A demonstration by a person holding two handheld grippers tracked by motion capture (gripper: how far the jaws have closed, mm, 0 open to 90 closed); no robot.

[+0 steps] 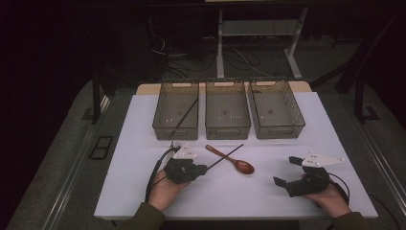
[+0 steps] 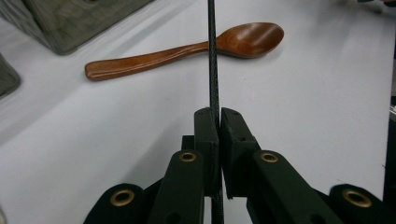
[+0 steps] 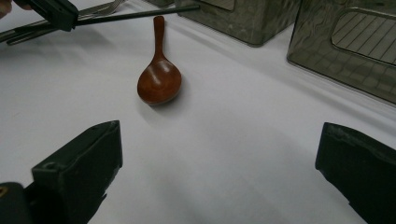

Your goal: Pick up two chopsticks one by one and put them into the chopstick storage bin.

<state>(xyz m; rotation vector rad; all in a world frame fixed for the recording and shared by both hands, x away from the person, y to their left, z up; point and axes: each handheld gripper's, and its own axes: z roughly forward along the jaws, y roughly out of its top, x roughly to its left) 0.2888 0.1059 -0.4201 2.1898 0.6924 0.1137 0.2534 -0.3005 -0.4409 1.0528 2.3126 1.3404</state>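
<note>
My left gripper (image 1: pixel 205 168) is shut on a thin black chopstick (image 1: pixel 225 156), which points up and to the right over the table. In the left gripper view the chopstick (image 2: pixel 212 60) is pinched between the two pads and crosses in front of a brown wooden spoon (image 2: pixel 187 49). The spoon (image 1: pixel 232 161) lies on the white table, bowl to the right. At the front right my right gripper (image 1: pixel 287 171) stands open and holds nothing. The right gripper view has the spoon (image 3: pixel 159 79) ahead of the wide-apart jaws.
Three dark see-through bins stand in a row at the back: left (image 1: pixel 163 112), middle (image 1: pixel 227 125), right (image 1: pixel 276 128). A second black stick (image 1: pixel 186 115) leans in the left bin. What looks like a metal fork (image 3: pixel 100 8) lies by the left gripper.
</note>
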